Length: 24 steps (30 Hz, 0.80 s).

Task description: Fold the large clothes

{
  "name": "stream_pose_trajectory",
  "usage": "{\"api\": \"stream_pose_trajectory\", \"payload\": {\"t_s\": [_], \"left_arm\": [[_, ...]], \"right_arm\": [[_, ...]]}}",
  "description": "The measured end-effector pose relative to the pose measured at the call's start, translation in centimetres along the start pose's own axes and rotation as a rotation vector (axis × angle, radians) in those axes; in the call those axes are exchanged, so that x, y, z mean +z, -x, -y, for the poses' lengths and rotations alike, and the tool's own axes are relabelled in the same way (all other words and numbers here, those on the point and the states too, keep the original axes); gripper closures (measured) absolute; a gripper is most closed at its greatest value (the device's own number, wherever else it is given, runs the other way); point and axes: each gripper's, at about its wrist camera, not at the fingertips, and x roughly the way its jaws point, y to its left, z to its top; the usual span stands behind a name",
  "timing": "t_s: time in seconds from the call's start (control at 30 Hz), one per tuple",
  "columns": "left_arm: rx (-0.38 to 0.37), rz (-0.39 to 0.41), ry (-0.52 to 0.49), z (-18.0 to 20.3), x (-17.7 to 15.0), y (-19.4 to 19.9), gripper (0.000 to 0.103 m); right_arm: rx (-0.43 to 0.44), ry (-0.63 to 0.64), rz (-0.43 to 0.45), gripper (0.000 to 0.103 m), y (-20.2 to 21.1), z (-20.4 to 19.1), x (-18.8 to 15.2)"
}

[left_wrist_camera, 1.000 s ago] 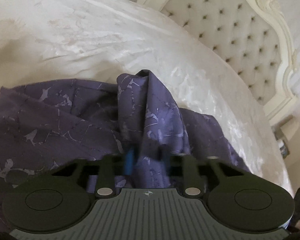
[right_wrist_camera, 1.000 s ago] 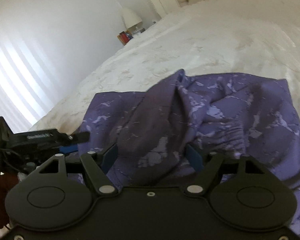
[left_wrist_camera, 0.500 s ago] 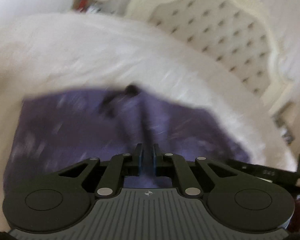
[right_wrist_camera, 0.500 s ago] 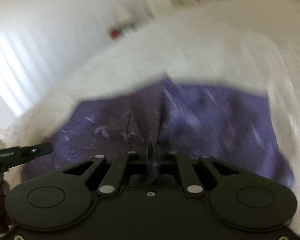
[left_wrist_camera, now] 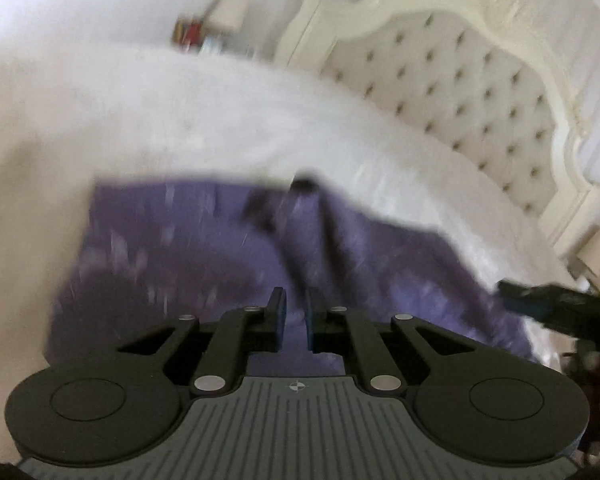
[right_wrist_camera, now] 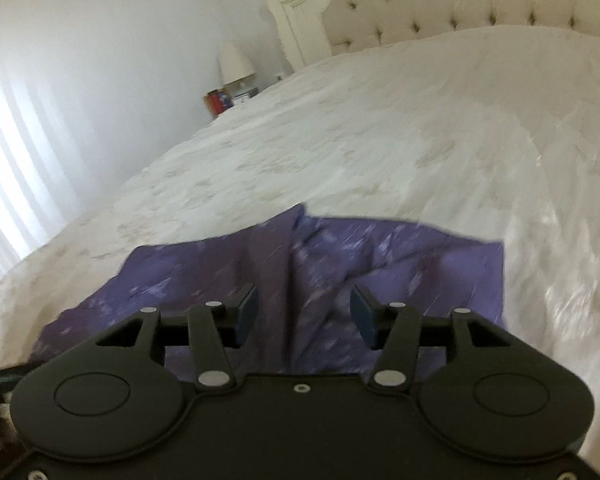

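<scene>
your left tongs (left_wrist_camera: 293, 318) clenched on ridge of purple garment (left_wrist_camera: 188, 264), keeping fold taut over bed (left_wrist_camera: 180, 120); right tongs (right_wrist_camera: 303, 314) just opening, cloth between pads untouched, probably letting that side drop

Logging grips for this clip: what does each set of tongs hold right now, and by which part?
The left tongs pinch a raised fold of the purple garment. The right tongs have just been opening; the garment's ridge lies between them, pads clear, unheld.
</scene>
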Motion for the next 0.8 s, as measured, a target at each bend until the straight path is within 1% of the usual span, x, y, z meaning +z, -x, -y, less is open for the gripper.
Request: {"api": "stream_pose_trajectory", "payload": {"t_s": [0.03, 0.07, 0.1, 0.13, 0.23, 0.3, 0.33, 0.4, 0.43, 0.47, 0.5, 0.57, 0.63, 0.67, 0.7, 0.73, 0.8], "left_arm": [[-0.009, 0.033, -0.027, 0.9, 0.5, 0.7, 0.089], [-0.022, 0.052, -0.060, 1.9, 0.9, 1.1, 0.076], [-0.038, 0.057, -0.100, 2.9, 1.3, 1.1, 0.072], [-0.056, 0.051, -0.149, 4.0, 1.6, 0.9, 0.069], [-0.110, 0.022, -0.281, 7.0, 1.7, -0.7, 0.068], [-0.132, -0.018, -0.327, 8.1, 1.2, -2.2, 0.061], [-0.136, -0.055, -0.340, 8.5, 0.9, -3.4, 0.058], [-0.122, -0.131, -0.340, 8.2, 0.0, -5.2, 0.058], [-0.094, -0.176, -0.342, 7.9, -0.6, -6.1, 0.058], [-0.069, -0.213, -0.345, 7.6, -1.1, -6.8, 0.059], [-0.064, -0.224, -0.344, 7.1, -1.7, -7.1, 0.059], [-0.080, -0.196, -0.343, 6.5, -2.3, -6.7, 0.059], [-0.078, -0.187, -0.343, 6.4, -2.7, -6.6, 0.059], [-0.074, -0.187, -0.347, 6.7, -2.8, -6.6, 0.059], [-0.069, -0.187, -0.350, 6.8, -2.8, -6.6, 0.059], [-0.065, -0.186, -0.354, 6.9, -2.9, -6.5, 0.058], [-0.070, -0.187, -0.360, 6.8, -2.8, -6.2, 0.055]], "right_arm": [[-0.011, 0.004, -0.003, 0.044, -0.4, 0.2, 0.3], [-0.016, 0.011, -0.008, 0.044, -0.7, 0.5, 0.3], [-0.022, 0.024, -0.019, 0.044, -1.2, 0.5, 0.5], [-0.029, 0.040, -0.028, 0.044, -1.7, 0.3, 0.5], [-0.049, 0.097, -0.052, 0.044, -3.1, -0.4, 0.5], [-0.058, 0.127, -0.058, 0.045, -3.5, -0.8, 0.4], [-0.057, 0.135, -0.064, 0.048, -3.6, -0.8, 0.5], [-0.045, 0.145, -0.080, 0.062, -4.2, -0.8, 0.6], [-0.037, 0.149, -0.088, 0.084, -4.2, -0.7, 0.8], [-0.037, 0.152, -0.090, 0.088, -4.4, -0.8, 0.9], [-0.041, 0.147, -0.082, 0.089, -4.3, -0.5, 1.0], [-0.068, 0.110, -0.077, 0.090, -4.4, 0.6, 1.2], [-0.096, 0.062, -0.123, 0.090, -5.4, 1.9, 0.8], [-0.096, 0.050, -0.150, 0.091, -6.0, 2.4, 0.4], [-0.096, 0.053, -0.151, 0.091, -6.2, 2.6, 0.0], [-0.095, 0.060, -0.141, 0.089, -6.2, 2.5, -0.2], [-0.081, 0.063, -0.121, 0.073, -5.8, 2.3, -0.4]]}}
